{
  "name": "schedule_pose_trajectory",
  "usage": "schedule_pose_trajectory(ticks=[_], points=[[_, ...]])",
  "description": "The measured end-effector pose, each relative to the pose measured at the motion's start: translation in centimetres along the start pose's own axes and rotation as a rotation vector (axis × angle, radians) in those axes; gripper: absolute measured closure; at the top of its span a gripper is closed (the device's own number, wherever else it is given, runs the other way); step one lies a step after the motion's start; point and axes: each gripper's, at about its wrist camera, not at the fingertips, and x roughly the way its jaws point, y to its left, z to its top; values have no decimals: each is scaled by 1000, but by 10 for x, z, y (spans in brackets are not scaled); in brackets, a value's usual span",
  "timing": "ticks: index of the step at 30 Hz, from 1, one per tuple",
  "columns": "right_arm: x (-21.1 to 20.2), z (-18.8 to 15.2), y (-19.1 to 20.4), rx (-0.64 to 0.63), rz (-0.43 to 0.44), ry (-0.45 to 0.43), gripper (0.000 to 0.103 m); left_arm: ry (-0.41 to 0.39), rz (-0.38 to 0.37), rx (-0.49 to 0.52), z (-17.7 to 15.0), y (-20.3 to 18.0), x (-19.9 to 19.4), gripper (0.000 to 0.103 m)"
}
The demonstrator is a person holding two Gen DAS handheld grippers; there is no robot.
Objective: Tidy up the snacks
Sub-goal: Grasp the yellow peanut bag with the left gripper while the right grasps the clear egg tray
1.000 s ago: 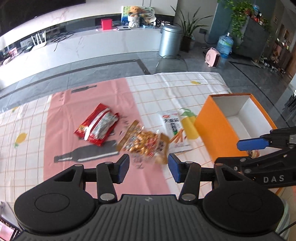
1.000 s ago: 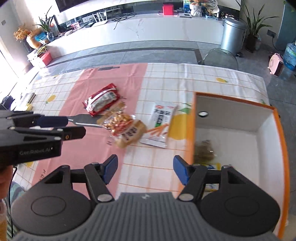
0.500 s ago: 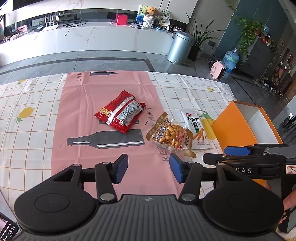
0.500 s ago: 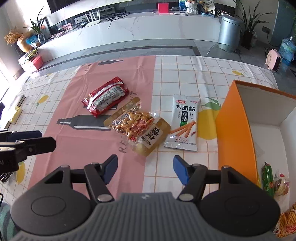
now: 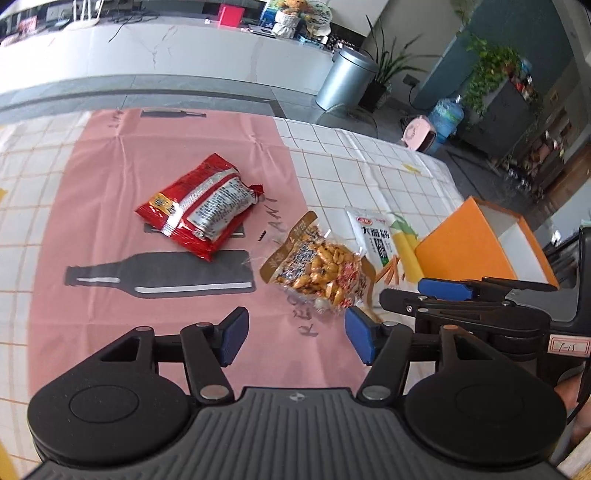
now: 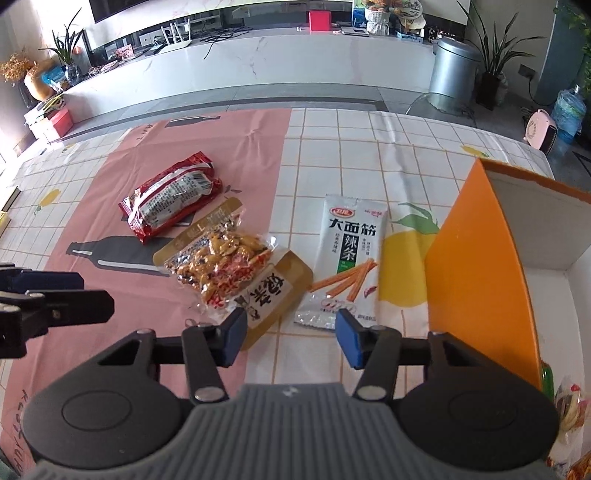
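3 snack packs are lying on the surface (image 6: 406,155) ahead of both hand-held grippers: a red pack (image 6: 171,195), a peanut pack (image 6: 229,271) and a white spicy-strip pack (image 6: 349,254). A few snacks are sitting inside the orange box (image 6: 480,266) to the right. The left hand-held gripper (image 5: 295,338) and right hand-held gripper (image 6: 291,338) are both spread wide, grasping nothing.

Setting: a home living room. Evidence noted: the bench (image 6: 406,155) wore a pink-and-checked household cloth printed with lemons and bottles; a long white marble-look media counter (image 6: 258,70) ran behind, carrying what looked like a router (image 6: 177,31); a steel pedal bin (image 6: 452,68), potted plants (image 6: 493,55), a water jug (image 6: 570,110) and a small pink heater (image 6: 541,131) stood on the tiled floor.
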Motion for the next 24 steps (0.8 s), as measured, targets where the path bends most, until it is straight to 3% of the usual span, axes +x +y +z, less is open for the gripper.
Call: schedule_pose_trajectory(ticks=[5, 15, 21, 24], points=[[15, 17, -3, -24, -27, -53, 52, 15, 0, -47, 1, 8, 21, 32], [58, 42, -6, -36, -70, -21, 57, 50, -43, -85, 2, 17, 35, 32], [47, 28, 6, -39, 39, -21, 58, 41, -49, -122, -3, 24, 36, 32], [41, 20, 21, -92, 83, -36, 58, 45, -15, -108, -2, 29, 28, 32]])
